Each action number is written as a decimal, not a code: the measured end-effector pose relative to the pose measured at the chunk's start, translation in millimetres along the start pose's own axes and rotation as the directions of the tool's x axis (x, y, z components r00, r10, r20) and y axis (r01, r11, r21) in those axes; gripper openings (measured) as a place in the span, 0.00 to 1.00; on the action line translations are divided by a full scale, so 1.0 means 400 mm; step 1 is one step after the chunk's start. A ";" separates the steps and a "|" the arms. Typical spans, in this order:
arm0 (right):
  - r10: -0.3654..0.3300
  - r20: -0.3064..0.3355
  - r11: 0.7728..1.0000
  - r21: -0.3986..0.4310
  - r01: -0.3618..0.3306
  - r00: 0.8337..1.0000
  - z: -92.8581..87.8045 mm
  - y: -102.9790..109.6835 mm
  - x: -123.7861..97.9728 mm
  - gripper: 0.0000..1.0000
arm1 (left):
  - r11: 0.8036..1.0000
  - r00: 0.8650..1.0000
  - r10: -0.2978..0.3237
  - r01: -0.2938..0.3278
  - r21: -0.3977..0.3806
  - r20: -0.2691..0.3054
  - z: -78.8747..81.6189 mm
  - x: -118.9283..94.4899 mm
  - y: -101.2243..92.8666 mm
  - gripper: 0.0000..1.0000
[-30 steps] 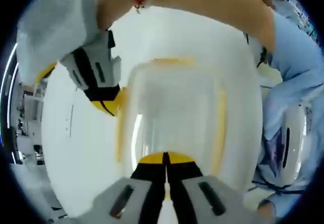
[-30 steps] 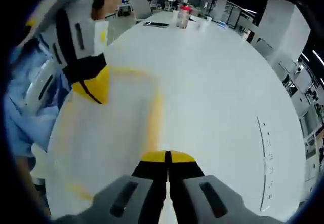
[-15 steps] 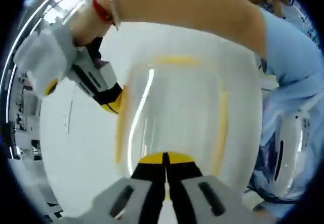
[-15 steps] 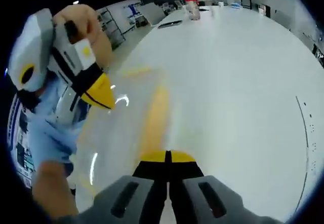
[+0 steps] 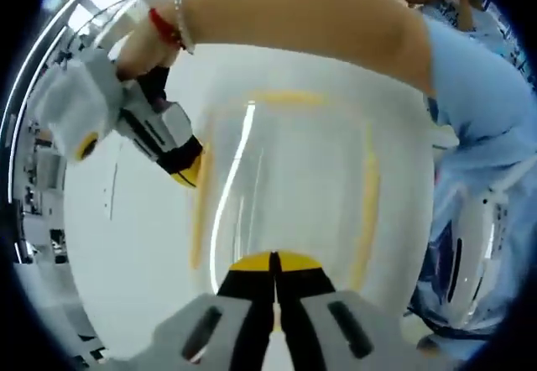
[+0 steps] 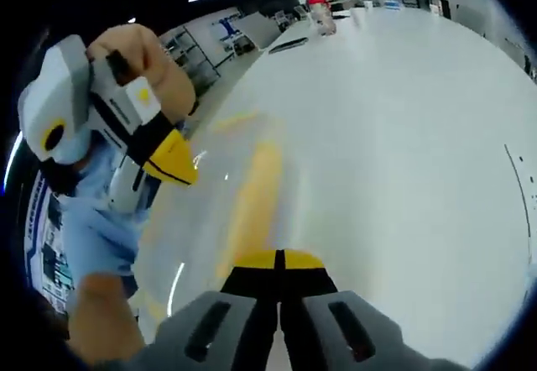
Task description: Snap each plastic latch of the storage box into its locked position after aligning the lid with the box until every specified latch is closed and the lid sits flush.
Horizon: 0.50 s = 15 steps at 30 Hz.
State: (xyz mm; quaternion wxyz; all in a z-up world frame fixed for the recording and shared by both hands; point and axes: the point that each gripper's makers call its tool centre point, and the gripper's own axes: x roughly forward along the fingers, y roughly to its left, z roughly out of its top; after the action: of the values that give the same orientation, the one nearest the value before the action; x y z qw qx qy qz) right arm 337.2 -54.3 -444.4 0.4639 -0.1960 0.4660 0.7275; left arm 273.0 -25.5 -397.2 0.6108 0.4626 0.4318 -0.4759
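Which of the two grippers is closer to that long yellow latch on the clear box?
Right. The right gripper has its shut tips at the yellow latch; the left gripper sits at the box's opposite edge.

We hold both grippers with jaws pressed together: the left gripper (image 5: 273, 263) near us, the right gripper (image 5: 186, 168) angled down, its bare forearm (image 5: 310, 10) stretched across.

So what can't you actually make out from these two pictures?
- Latches of the storage box, left gripper view: blurred yellow strips, so locked or open cannot be told.
- Near latch, left gripper view: hidden behind the left gripper.
- Box lid, right gripper view: motion blur; whether it sits flush is unclear.
- Red-capped items at the table's far end, right gripper view: too small to identify.
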 end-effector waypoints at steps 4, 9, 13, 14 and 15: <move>0.001 -0.008 1.000 -0.018 -0.001 1.000 -0.004 -0.006 0.023 0.00 | 1.000 0.999 0.020 -0.020 0.008 -0.025 0.002 0.006 -0.006 0.00; 0.019 0.007 1.000 0.002 -0.019 1.000 -0.004 -0.002 0.020 0.00 | 1.000 1.000 -0.016 0.016 -0.022 0.008 0.004 0.003 -0.005 0.00; 0.030 0.022 1.000 0.000 -0.030 0.999 0.000 0.001 0.015 0.00 | 0.999 0.998 -0.044 0.045 -0.029 0.044 0.010 -0.001 -0.008 0.00; 0.029 0.033 1.000 0.000 -0.029 0.999 0.004 0.004 0.018 0.00 | 0.998 0.997 -0.057 0.058 -0.033 0.046 0.013 -0.001 -0.009 0.00; 0.023 0.038 1.000 -0.010 -0.023 0.999 0.010 0.007 0.022 0.00 | 0.997 0.997 -0.065 0.066 -0.038 0.046 0.015 -0.002 -0.009 0.00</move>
State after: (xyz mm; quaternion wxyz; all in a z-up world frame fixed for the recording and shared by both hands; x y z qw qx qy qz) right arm 331.1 -47.0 -447.5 0.4633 -0.1789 0.4560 0.7385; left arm 269.7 -31.5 -395.9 0.6134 0.4253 0.4424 -0.4971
